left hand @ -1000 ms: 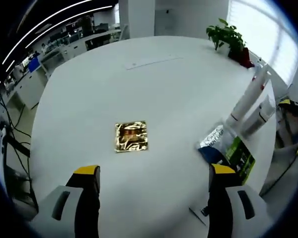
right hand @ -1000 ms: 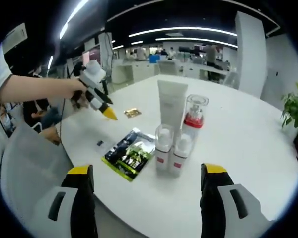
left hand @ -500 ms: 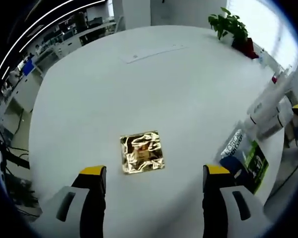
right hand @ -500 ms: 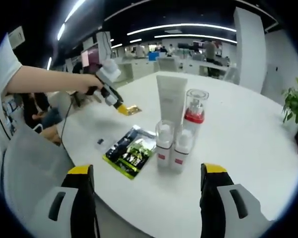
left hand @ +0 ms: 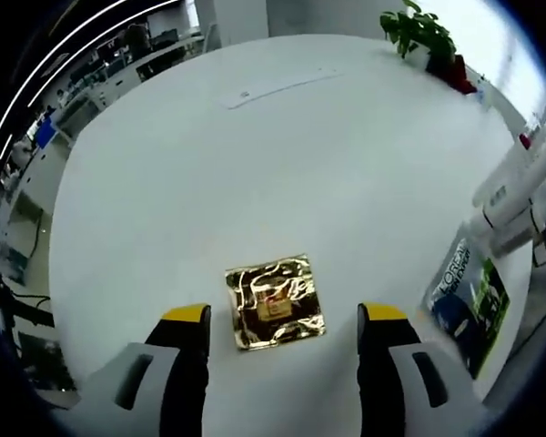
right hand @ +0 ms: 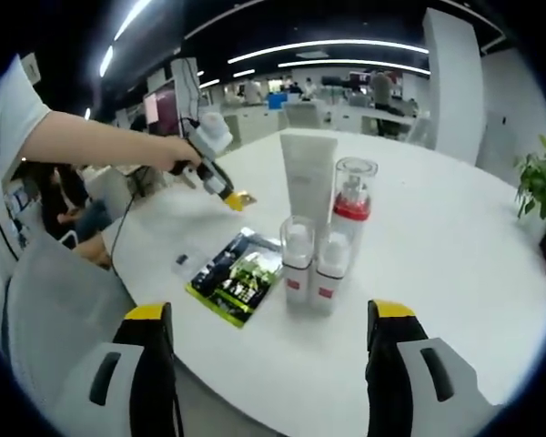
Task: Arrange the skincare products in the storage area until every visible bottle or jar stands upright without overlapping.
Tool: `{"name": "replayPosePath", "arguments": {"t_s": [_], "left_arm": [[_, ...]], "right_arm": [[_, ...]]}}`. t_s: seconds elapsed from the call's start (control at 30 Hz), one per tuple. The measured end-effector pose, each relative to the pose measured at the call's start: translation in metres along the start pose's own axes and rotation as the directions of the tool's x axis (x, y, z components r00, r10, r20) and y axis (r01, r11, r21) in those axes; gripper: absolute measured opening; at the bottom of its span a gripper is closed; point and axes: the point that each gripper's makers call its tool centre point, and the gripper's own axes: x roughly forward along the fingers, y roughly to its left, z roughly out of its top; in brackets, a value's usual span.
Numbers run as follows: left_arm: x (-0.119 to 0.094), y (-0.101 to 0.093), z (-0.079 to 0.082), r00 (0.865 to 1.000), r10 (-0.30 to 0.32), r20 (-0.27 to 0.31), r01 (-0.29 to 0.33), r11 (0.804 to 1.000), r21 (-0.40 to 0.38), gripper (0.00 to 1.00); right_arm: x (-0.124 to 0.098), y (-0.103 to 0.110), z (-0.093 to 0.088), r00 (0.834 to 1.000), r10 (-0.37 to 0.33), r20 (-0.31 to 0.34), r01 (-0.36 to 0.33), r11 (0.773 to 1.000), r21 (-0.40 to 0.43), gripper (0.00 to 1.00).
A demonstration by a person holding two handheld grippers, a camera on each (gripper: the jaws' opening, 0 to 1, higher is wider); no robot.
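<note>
A gold foil sachet lies flat on the white round table, just beyond and between the yellow tips of my open left gripper. In the right gripper view a hand holds the left gripper low over that gold sachet. A white tube, a clear-capped bottle with a red collar and two small bottles stand upright in a tight group. A green and blue sachet lies flat beside them. My right gripper hangs open near the table's edge, holding nothing.
A potted plant stands at the far rim of the table. A flat white strip lies across the far side. A small dark item rests near the green sachet. A person's arm reaches in from the left.
The left gripper has come down and forward to the gold sachet, which now sits between its tips. The right gripper has barely moved.
</note>
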Motion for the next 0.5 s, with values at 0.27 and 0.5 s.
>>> {"name": "replayPosePath", "arguments": {"t_s": [0.27, 0.5], "left_arm": [[0.0067, 0.0083, -0.0021, 1.000, -0.008, -0.021, 0.008, 1.000, 0.008, 0.55], [0.0101, 0.0084, 0.0009, 1.000, -0.027, -0.013, 0.027, 1.000, 0.007, 0.45]], "right_arm": [[0.0005, -0.0015, -0.0009, 1.000, -0.004, 0.000, 0.004, 1.000, 0.006, 0.87], [0.0004, -0.0024, -0.0018, 1.000, -0.009, -0.003, 0.009, 1.000, 0.009, 0.87]]}}
